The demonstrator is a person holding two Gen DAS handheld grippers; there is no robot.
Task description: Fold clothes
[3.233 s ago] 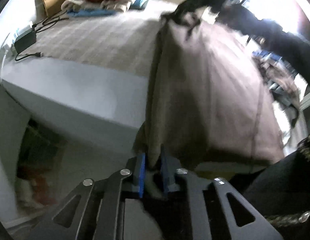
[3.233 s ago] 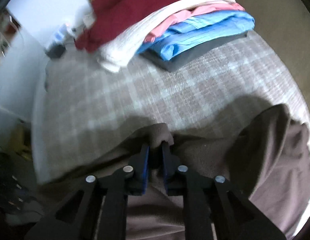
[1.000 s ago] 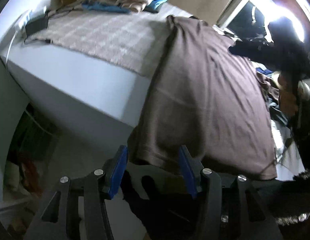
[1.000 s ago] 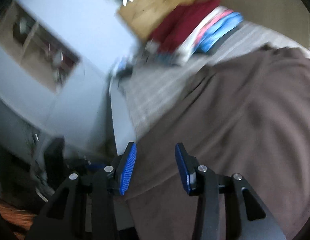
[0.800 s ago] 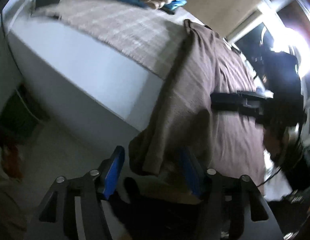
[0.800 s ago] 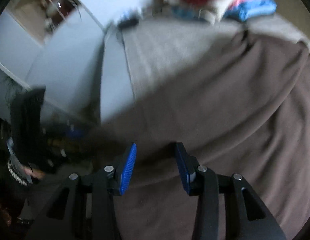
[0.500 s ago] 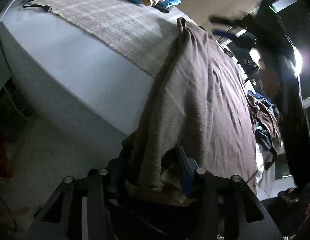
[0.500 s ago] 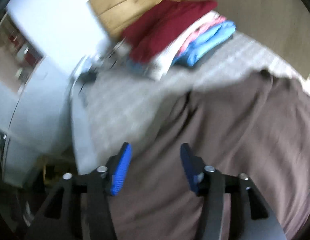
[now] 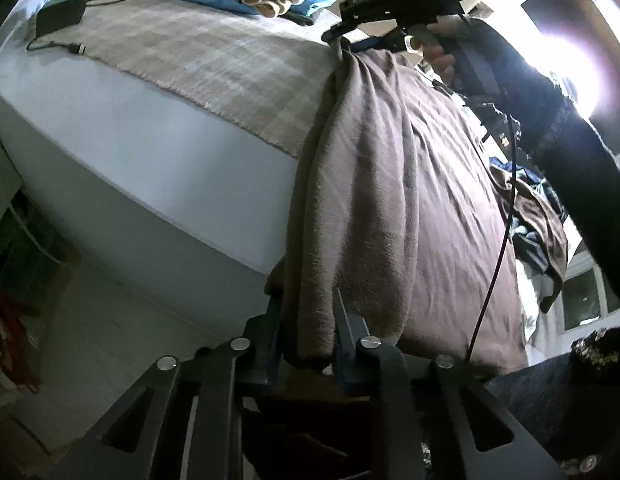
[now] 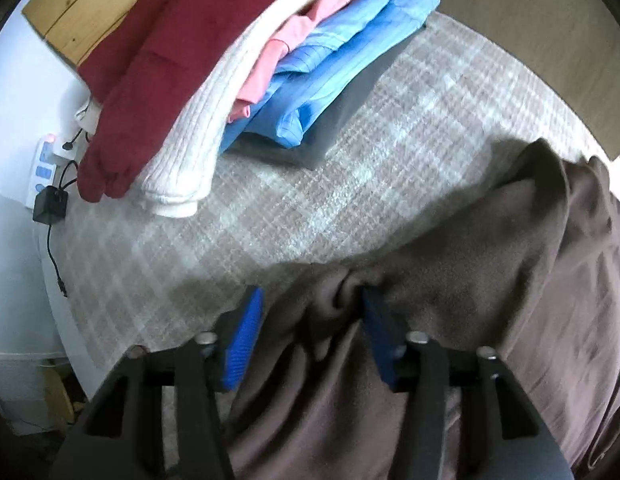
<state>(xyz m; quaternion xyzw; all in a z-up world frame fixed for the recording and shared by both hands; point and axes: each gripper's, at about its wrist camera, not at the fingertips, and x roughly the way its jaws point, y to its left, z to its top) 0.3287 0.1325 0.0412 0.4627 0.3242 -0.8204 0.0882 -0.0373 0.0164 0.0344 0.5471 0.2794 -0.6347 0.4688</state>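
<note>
Left gripper (image 9: 308, 338) closing on brown garment (image 9: 397, 208) hem.
Garment draped over bed edge (image 9: 170, 168); right gripper (image 9: 341, 36) at far end.

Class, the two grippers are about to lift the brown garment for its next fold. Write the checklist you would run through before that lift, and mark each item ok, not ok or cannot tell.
1. Left gripper has the near hem of the brown garment between its closing jaws: ok.
2. Right gripper is around the far edge, jaws closing, its blue pad not yet on the cloth: not ok.
3. Garment lies smooth: not ok, creased and bunched at the right gripper.
4. Folded stack is apart from the garment: ok.
5. Charger cable is clear of the cloth: ok.
6. Dangling black cable crosses over the garment: not ok.
</note>
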